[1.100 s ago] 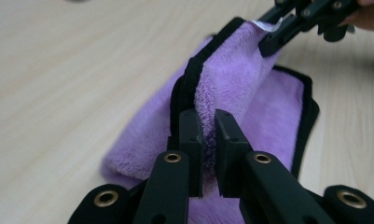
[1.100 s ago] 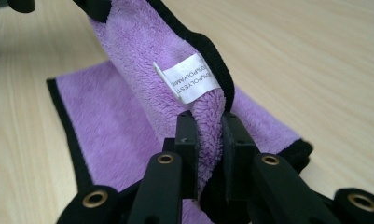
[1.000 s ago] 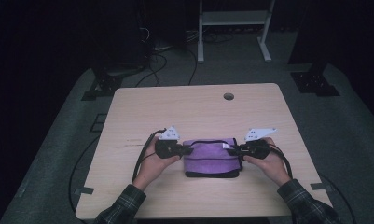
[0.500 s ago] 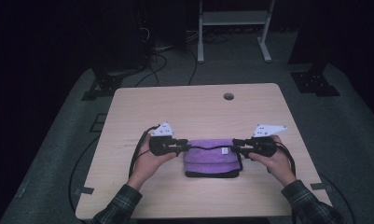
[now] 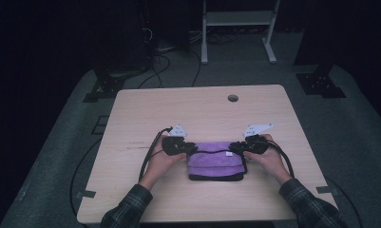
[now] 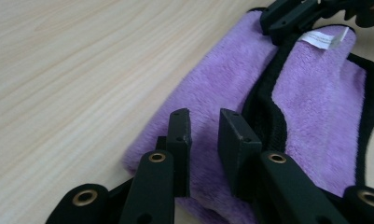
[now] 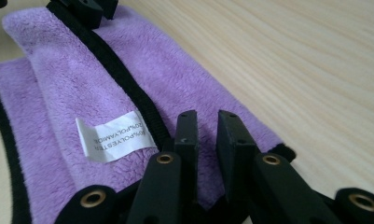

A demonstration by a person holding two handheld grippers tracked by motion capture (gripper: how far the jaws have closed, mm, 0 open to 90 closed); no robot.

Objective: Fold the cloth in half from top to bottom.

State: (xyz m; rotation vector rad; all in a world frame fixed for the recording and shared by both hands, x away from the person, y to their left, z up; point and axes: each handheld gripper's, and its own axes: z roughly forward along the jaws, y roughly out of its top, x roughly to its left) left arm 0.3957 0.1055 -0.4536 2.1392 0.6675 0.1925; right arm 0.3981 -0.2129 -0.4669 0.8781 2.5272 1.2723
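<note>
A purple towel (image 5: 216, 164) with black trim lies folded on the wooden table (image 5: 197, 109), near the front edge. My left gripper (image 5: 192, 148) rests at its far left corner and my right gripper (image 5: 233, 148) at its far right corner, tips facing each other. In the left gripper view my left gripper (image 6: 205, 126) hovers just over the plush towel (image 6: 222, 79), jaws slightly apart with nothing between them. My right gripper (image 7: 208, 126) stands the same way over the towel (image 7: 63, 84), beside its white label (image 7: 112, 135).
A round cable hole (image 5: 233, 98) sits near the table's far edge. Black cables trail from both grippers across the table. Beyond the table are a white frame (image 5: 238, 28) and dark stands on the floor.
Both grippers drew slightly apart, then came back inward to the towel's far corners. The towel lies in the same place.
</note>
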